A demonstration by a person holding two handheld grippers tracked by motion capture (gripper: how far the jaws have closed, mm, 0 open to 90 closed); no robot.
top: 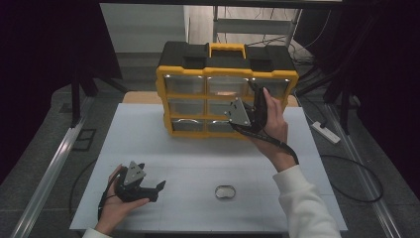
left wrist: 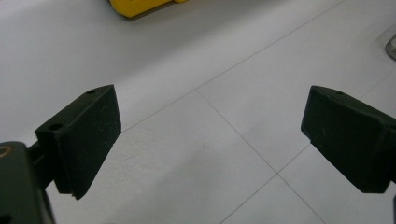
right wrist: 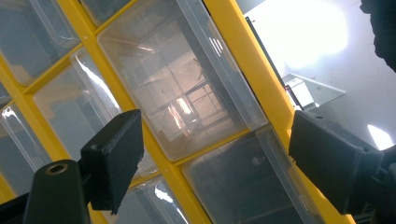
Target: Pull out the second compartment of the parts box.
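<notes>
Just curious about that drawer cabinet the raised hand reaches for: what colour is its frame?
The frame is yellow, with a black top; the high view shows it best.

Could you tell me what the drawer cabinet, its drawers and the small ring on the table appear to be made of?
The cabinet frame looks like moulded yellow plastic with a smooth sheen. The drawers seem clear, glossy plastic: you see through them and they catch reflections. The ring looks like shiny metal from its bright glint, though it is too small to be sure.

You see a yellow-framed organizer (top: 227, 94) with a black top and clear drawers (right wrist: 180, 88). Your table (top: 198, 158) is white, your grippers' jaws black.
</notes>
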